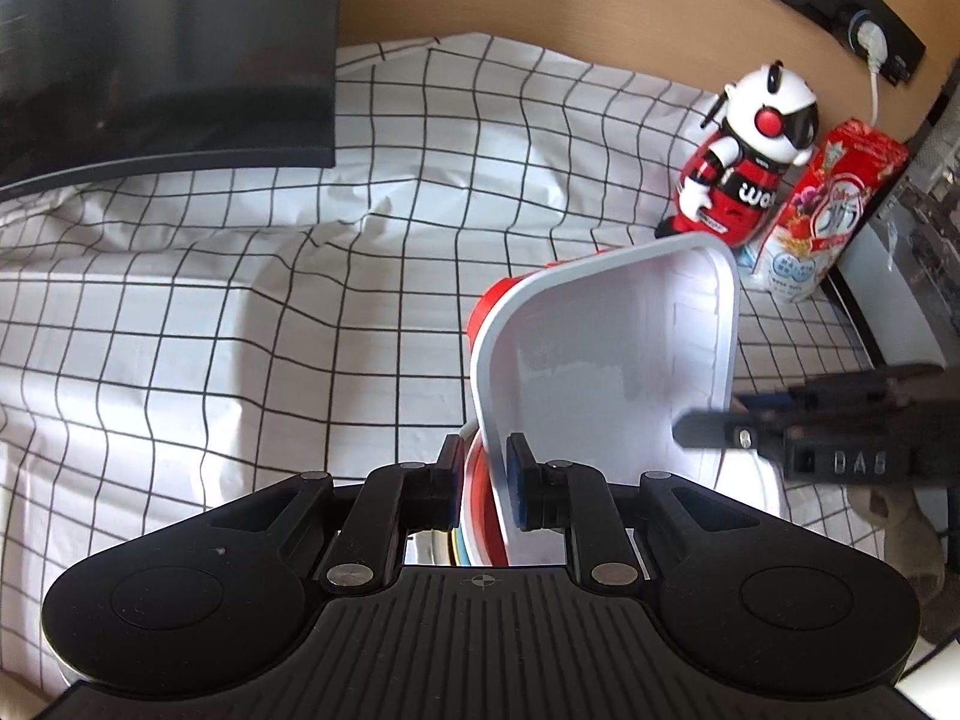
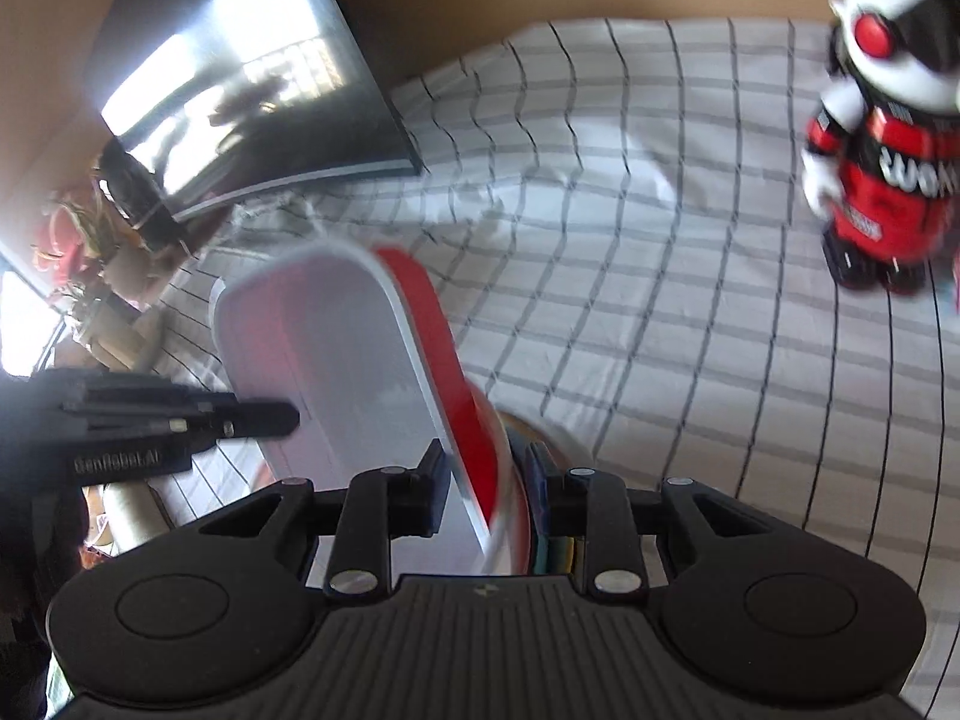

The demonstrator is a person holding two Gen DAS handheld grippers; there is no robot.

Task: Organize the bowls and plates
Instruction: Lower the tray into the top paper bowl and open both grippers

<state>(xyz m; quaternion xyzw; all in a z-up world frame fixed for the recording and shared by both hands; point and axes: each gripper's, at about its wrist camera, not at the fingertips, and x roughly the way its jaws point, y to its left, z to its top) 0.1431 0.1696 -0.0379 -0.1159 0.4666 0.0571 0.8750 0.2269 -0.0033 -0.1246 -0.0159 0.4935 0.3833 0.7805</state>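
We start with the worktop, covered in a white cloth with a black grid; a dark monitor stands at its far left corner and a red-and-white toy robot beside a red packet at its far right edge. Above the middle of the cloth we carry a stack of dishes between both hands: a white square plate tilted up on edge, with a red plate nested against its back. The left tongs are nearly closed, their pads pinching the near rim of the white plate. The right tongs sit at the opposite rim, slightly apart with both plates between their pads. That view is blurred, so we cannot be sure the pads press firmly. Our worry is slippage: with the plates so steeply tilted and one grip possibly loose, the red plate could slide out and strike the worktop, or the stack could twist if our hands descend unevenly.
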